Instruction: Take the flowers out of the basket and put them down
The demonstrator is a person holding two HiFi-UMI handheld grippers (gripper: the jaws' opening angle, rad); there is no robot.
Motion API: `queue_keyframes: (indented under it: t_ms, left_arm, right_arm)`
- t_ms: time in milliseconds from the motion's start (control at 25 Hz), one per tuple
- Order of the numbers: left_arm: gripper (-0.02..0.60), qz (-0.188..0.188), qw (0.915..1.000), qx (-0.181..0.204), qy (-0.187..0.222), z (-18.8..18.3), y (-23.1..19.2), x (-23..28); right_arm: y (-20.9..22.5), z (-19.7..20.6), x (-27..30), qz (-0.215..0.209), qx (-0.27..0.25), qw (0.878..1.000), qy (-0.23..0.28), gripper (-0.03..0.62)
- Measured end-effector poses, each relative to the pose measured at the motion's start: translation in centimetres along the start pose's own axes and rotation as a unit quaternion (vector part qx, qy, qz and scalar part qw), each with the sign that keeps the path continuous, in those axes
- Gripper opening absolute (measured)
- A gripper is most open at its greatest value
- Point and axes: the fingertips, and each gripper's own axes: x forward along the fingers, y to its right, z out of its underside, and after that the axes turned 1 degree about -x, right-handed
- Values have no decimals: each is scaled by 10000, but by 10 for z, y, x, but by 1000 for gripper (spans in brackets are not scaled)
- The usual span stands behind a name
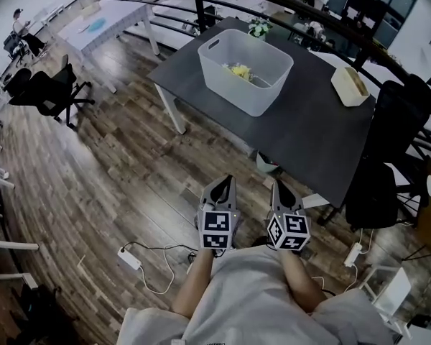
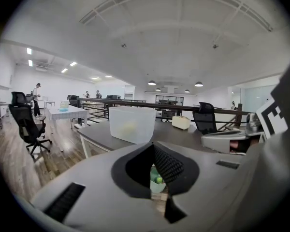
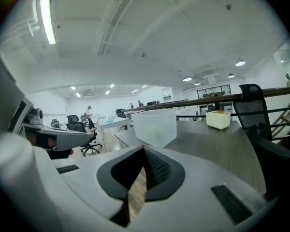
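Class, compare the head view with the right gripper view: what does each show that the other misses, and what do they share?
Head view only: the yellow flowers lying inside the basket, and the power strip on the floor. Right gripper view only: the ceiling light, and the right claw with its jaws shut and nothing between them. Shared: the basket, the dark table and the cream box on it.
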Motion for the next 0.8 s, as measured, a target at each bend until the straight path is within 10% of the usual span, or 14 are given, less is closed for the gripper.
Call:
queue_keyframes:
  t_ms: [360, 800]
  left_arm:
    - [26, 125, 9998, -102, -91, -7, -39, 8]
    - [26, -64, 9996, -176, 216, -147, -92, 70]
  right_arm:
    - [-8, -20, 16, 255, -53, 9996, -135, 17]
    - [16, -180, 88, -373, 362, 9985, -180, 17]
